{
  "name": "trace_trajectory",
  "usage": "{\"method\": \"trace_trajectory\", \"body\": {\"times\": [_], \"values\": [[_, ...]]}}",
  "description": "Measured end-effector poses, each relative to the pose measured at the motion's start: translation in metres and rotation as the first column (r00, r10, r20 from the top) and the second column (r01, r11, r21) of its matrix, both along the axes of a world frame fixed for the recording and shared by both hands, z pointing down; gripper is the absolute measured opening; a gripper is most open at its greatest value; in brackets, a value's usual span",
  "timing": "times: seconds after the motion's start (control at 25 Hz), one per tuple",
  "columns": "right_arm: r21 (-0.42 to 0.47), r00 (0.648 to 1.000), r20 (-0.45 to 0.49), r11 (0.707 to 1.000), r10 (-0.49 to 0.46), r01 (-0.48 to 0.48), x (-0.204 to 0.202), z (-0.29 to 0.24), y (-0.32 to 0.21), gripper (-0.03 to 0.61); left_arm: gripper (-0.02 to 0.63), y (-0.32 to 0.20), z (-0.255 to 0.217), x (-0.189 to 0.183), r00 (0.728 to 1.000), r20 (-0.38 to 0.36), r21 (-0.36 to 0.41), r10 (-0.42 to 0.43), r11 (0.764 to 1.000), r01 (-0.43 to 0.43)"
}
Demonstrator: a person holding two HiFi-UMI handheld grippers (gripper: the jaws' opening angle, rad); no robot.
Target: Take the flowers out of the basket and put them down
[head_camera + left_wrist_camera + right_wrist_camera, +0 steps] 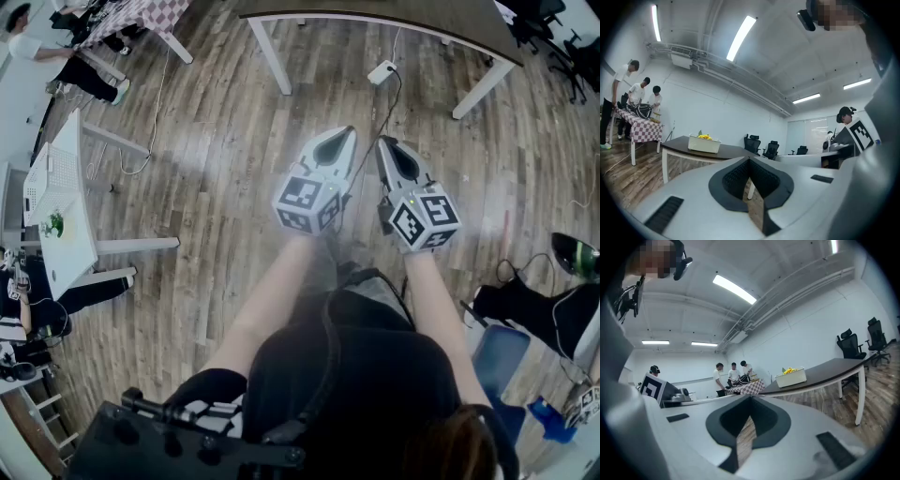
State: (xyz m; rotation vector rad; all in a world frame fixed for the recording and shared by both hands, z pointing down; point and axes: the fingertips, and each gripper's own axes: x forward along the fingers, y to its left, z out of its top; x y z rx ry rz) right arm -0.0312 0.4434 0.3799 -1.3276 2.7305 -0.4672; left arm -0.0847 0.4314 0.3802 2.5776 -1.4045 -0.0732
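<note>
Left hand-held gripper (339, 137) & right hand-held gripper (387, 143) are hanging level, jaws together, empty — task not begun.
Flowers (789, 371) are sitting in basket (791, 378) on far tabletop (834, 364), well apart from both — reach, lift-out, put-down all left.

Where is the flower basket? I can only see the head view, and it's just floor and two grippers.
Observer: The left gripper view shows it. The white basket stands on a dark table ahead of you.
Operator: Are there flowers inside it?
Observer: Yes. In the right gripper view, yellow flowers poke up above its rim.
Operator: Are my grippers holding anything?
Observer: No. Looking along the jaws, the left gripper and the right gripper are both shut with nothing between them.
</note>
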Motion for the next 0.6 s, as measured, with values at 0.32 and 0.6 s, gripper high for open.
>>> {"method": "trace_trajectory", "body": {"times": [0.32, 0.6], "values": [[-0.01, 1.0, -0.022, 1.0, -0.004, 0.004, -0.01, 0.013, -0.057, 0.0, 0.009, -0.061, 0.012, -0.009, 1.0, -0.017, -0.014, 0.013, 1.0, -0.013], [-0.019, 0.999, -0.017, 0.999, 0.039, -0.039, -0.002, 0.011, -0.122, 0.002, 0.009, -0.127, 0.013, -0.001, 0.999, -0.019, -0.026, 0.051, 0.998, -0.052]]}}
